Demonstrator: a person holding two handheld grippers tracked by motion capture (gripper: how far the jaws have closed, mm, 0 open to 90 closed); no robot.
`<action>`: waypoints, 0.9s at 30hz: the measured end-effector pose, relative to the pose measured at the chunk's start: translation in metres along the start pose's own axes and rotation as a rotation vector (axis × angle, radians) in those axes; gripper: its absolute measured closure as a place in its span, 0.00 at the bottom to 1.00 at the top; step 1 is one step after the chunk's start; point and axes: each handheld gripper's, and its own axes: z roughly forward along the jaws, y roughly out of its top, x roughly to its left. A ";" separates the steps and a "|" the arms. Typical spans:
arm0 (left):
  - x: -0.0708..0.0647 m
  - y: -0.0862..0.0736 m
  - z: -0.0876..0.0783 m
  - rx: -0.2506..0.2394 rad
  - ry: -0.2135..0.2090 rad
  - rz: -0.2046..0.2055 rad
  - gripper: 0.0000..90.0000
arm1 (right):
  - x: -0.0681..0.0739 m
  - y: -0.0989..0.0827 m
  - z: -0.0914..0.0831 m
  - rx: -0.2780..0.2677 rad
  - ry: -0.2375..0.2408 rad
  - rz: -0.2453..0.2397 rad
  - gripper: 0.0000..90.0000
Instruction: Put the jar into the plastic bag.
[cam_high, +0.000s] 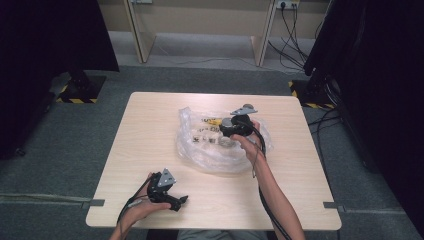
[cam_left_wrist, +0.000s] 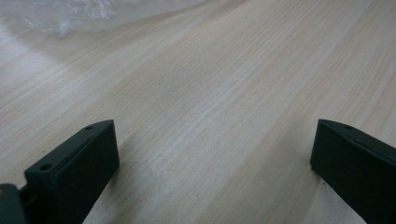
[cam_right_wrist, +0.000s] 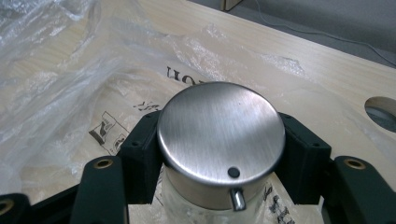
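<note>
While the left gripper (cam_high: 175, 200) rests near the table's (cam_high: 150, 130) front edge with its jaws spread wide over bare wood, holding nothing, the right gripper (cam_high: 231, 131) has its jaws closed around a steel-lidded jar (cam_right_wrist: 221, 133) at the middle of the table, over the crumpled clear plastic bag (cam_high: 200, 150); judging from this, the grasp is made, and lifting the jar clear of the bag, or bagging it, remains; which one is unclear; the jar's glass body is cut off below the lid, and the bag's printed lettering is unreadable.
</note>
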 end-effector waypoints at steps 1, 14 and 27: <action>0.000 0.000 0.000 0.000 0.000 0.000 0.00 | 0.000 0.000 0.000 0.008 0.003 0.000 0.40; 0.000 0.000 0.000 0.000 0.000 0.000 0.00 | 0.005 0.008 -0.023 0.016 0.014 0.034 0.13; 0.000 0.000 0.000 0.001 0.000 0.000 0.00 | 0.019 0.000 -0.044 -0.036 0.085 0.026 0.04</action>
